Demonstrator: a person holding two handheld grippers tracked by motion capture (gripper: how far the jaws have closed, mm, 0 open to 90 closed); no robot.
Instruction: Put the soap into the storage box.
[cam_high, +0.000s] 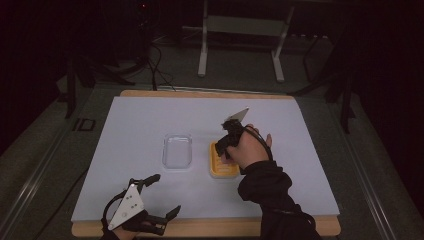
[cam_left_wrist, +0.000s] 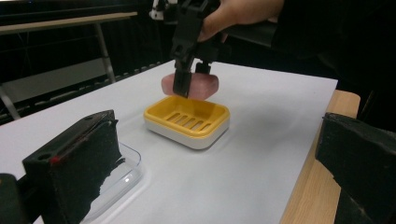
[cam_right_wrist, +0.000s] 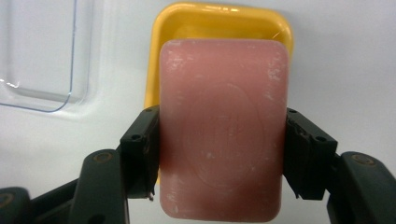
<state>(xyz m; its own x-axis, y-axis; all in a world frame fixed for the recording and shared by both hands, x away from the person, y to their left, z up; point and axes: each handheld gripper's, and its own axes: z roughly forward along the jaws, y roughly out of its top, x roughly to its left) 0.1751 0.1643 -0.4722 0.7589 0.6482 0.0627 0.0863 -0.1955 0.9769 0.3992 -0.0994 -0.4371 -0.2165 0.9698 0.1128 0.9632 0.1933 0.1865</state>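
A pink bar of soap (cam_right_wrist: 223, 126) is clamped between the jaws of my right gripper (cam_right_wrist: 219, 158), which is shut on its two long sides. The soap (cam_left_wrist: 208, 86) hangs just above a yellow soap dish (cam_left_wrist: 187, 120) with a slotted floor and white base. In the high view the right gripper (cam_high: 226, 146) points down over the yellow dish (cam_high: 222, 170) at the table's middle. My left gripper (cam_high: 159, 196) rests open near the front left edge, holding nothing. Its black jaws frame the dish from afar.
A clear plastic lid or tray (cam_high: 177, 151) lies flat just left of the dish; its corner (cam_right_wrist: 37, 56) shows beside the soap. A white sheet (cam_high: 150, 120) covers the wooden table (cam_high: 210, 227). A metal stand (cam_high: 240, 30) is beyond the far edge.
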